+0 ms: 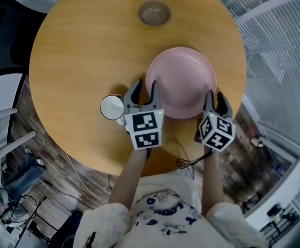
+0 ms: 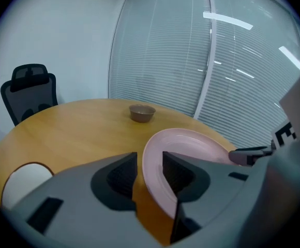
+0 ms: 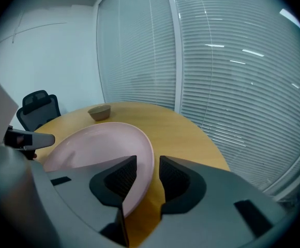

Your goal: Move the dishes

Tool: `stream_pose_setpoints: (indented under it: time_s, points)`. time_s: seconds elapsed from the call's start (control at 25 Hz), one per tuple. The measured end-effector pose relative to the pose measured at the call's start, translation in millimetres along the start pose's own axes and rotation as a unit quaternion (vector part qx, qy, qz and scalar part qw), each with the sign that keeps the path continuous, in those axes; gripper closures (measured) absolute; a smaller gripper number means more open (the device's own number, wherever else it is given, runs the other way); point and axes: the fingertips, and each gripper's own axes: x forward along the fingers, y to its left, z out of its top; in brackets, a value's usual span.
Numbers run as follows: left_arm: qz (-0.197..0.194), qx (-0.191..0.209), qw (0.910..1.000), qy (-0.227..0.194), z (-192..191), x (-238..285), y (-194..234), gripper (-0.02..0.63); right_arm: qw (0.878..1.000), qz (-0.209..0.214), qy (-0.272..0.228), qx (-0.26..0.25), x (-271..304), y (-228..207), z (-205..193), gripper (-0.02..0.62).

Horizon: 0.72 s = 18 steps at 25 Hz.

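Wide, shallow, glossy pink plate [image 1: 183, 79]

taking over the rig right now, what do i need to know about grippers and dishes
Grippers: the left gripper is open, with the near-left rim of the pink plate between its jaws, unclamped. The right gripper is open at the near-right rim, also unclamped.
Things: the plate lies on the round table, the brown bowl is at the far edge, and the white cup is beside the left gripper.
Done: no dish is held.
Left: likely the plate first, then the bowl and cup.
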Motion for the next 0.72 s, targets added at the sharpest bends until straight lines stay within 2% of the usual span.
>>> stream_pose_setpoints:
  time_s: [0.2,0.52,0.6,0.64,0.72]
  points:
    - [0.012,-0.013,0.9995,0.025,-7,20,6,0.472,1.0,-0.004,0.012,0.005,10,-4,-7,0.474]
    - [0.026,-0.052,0.9966,0.058,-21,23,14,0.474,0.999,0.009,0.031,0.019,10,6,-13,0.476]
    - [0.028,-0.052,0.996,0.067,-24,23,13,0.476,0.999,0.008,0.036,0.022,9,4,-15,0.5]
    - [0.028,-0.05,0.9958,0.072,-26,23,13,0.482,0.999,0.007,0.037,0.023,9,3,-15,0.526]
    - [0.028,-0.05,0.9955,0.076,-28,25,15,0.554,0.999,0.008,0.036,0.025,11,6,-15,0.532]
